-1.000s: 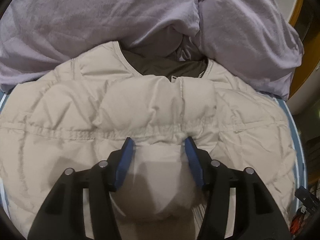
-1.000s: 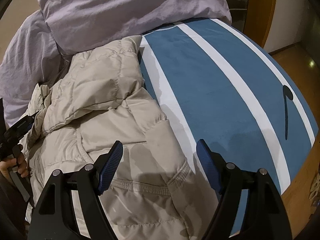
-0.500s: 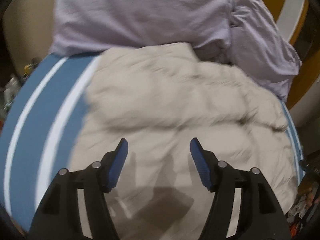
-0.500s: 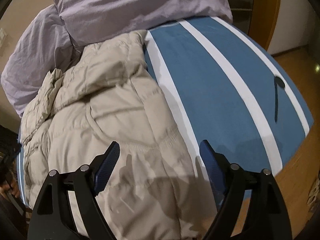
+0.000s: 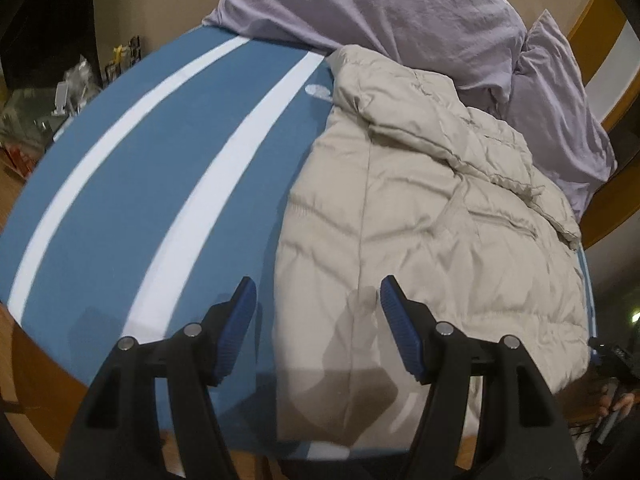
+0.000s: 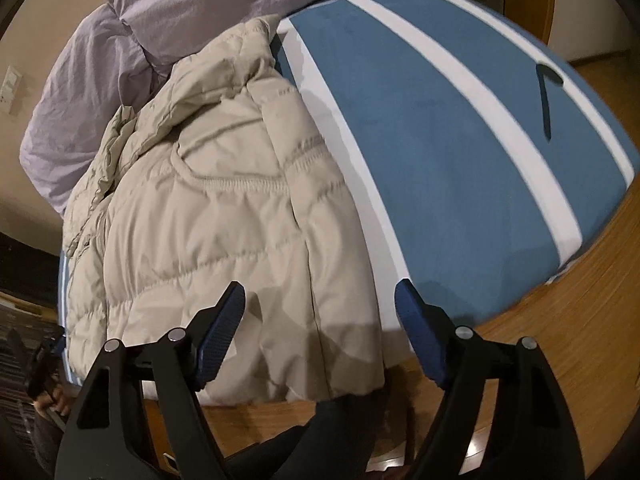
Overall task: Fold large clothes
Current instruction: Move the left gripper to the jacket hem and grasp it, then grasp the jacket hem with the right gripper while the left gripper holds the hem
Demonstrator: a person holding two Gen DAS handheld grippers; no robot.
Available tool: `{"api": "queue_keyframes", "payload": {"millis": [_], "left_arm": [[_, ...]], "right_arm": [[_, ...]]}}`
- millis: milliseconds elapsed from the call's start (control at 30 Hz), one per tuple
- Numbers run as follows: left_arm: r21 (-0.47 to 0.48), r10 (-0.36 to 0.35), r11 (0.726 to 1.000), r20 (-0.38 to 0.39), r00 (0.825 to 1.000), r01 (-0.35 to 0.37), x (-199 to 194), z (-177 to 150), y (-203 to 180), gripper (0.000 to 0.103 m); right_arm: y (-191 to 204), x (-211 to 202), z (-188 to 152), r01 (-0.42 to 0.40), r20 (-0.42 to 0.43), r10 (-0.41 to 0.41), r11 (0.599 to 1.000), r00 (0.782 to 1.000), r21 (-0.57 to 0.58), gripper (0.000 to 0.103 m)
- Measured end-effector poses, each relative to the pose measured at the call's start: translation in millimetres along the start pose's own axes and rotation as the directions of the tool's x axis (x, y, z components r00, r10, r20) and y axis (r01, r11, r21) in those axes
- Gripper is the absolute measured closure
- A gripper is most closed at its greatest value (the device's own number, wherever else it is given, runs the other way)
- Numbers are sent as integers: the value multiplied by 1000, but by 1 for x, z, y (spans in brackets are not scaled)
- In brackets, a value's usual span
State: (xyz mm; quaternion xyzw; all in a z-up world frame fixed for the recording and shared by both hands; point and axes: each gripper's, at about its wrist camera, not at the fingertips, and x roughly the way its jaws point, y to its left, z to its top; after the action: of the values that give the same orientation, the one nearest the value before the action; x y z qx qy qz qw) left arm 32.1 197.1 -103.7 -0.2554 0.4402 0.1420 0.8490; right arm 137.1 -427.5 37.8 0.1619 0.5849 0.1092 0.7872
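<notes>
A beige quilted puffer jacket (image 5: pixel 420 232) lies on a blue bed cover with white stripes (image 5: pixel 132 184). Its hem hangs over the bed's near edge. In the right wrist view the jacket (image 6: pixel 224 220) fills the left half, with a sleeve cuff folded across it. My left gripper (image 5: pixel 318 300) is open and empty above the jacket's left edge. My right gripper (image 6: pixel 320 304) is open and empty above the jacket's near right corner.
Lilac bedding (image 5: pixel 400 12) is bunched behind the jacket, also in the right wrist view (image 6: pixel 120 40). A dark thin object (image 6: pixel 546 96) lies on the cover at the far right. Wooden floor (image 6: pixel 560 280) surrounds the bed. Clutter (image 5: pixel 72 84) sits at the far left.
Both grippers have pulled back from the jacket toward the bed's near edge. The left gripper swung left, so the striped cover now shows. The jacket's collar is no longer in view.
</notes>
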Motion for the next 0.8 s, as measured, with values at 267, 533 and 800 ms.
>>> {"api": "queue_keyframes", "payload": {"millis": [267, 533, 800], "left_arm": [[-35, -60, 998, -47, 997, 58, 7, -23, 1, 41], [-51, -93, 995, -49, 995, 90, 7, -37, -7, 55], [-69, -117, 991, 4, 993, 117, -8, -31, -12, 88]], "right_arm": [[0, 7, -14, -51, -35, 51, 999, 998, 0, 40], [0, 4, -20, -105, -14, 105, 995, 994, 1, 83], [16, -14, -10, -127, 67, 129, 991, 989, -30, 92]]}}
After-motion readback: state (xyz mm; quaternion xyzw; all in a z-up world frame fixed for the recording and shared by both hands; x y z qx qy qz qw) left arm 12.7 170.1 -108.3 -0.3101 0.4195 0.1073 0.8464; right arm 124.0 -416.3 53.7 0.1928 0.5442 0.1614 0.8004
